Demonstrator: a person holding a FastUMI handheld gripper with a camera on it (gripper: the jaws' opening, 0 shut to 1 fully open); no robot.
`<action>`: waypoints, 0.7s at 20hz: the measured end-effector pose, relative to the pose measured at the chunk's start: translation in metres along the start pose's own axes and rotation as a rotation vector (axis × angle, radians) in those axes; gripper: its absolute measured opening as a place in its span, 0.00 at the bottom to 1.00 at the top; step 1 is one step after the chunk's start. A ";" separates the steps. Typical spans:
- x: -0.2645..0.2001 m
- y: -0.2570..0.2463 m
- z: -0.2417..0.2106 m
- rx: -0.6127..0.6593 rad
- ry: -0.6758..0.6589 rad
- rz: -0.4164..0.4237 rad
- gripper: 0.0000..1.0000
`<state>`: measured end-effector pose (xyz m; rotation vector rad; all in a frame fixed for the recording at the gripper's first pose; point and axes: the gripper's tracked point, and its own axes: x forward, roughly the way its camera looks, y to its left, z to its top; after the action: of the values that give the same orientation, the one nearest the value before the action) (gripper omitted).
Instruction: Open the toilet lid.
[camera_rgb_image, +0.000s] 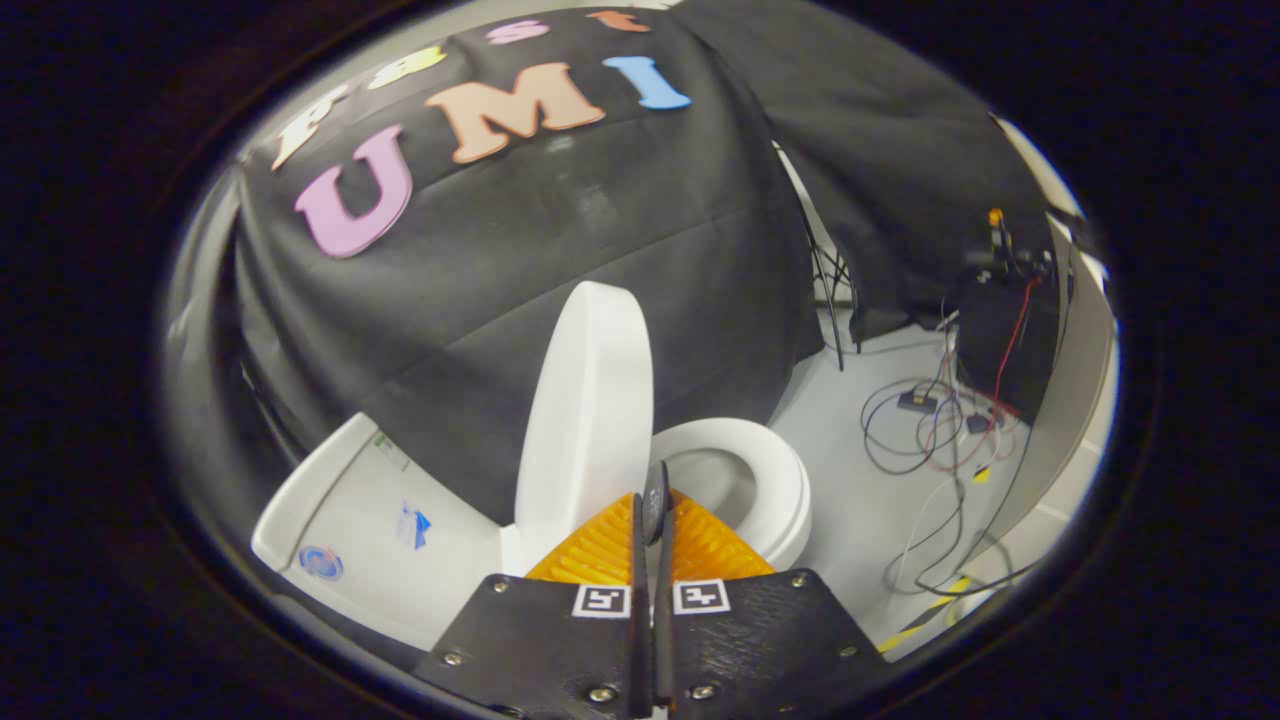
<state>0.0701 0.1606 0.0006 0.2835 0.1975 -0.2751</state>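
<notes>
The raised plastic toilet lid (585, 420) and round seat (770, 470) are plain white; the hand-held gripper (652, 500) has ribbed orange fingers (600, 550) on black plates.

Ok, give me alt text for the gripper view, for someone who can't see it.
A white toilet lid stands raised upright, exposing the seat ring and bowl, just beyond the gripper, whose orange fingers are closed together with nothing between them. The toilet tank sits beside the lid against a black cloth wall, and loose cables lie on the grey floor.
</notes>
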 end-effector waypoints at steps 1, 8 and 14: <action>-0.003 0.004 0.003 -0.007 -0.013 0.004 0.01; -0.016 0.029 0.006 -0.009 -0.034 0.052 0.01; -0.026 0.049 0.007 -0.063 -0.041 0.064 0.01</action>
<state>0.0606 0.2100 0.0250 0.2215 0.1554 -0.2103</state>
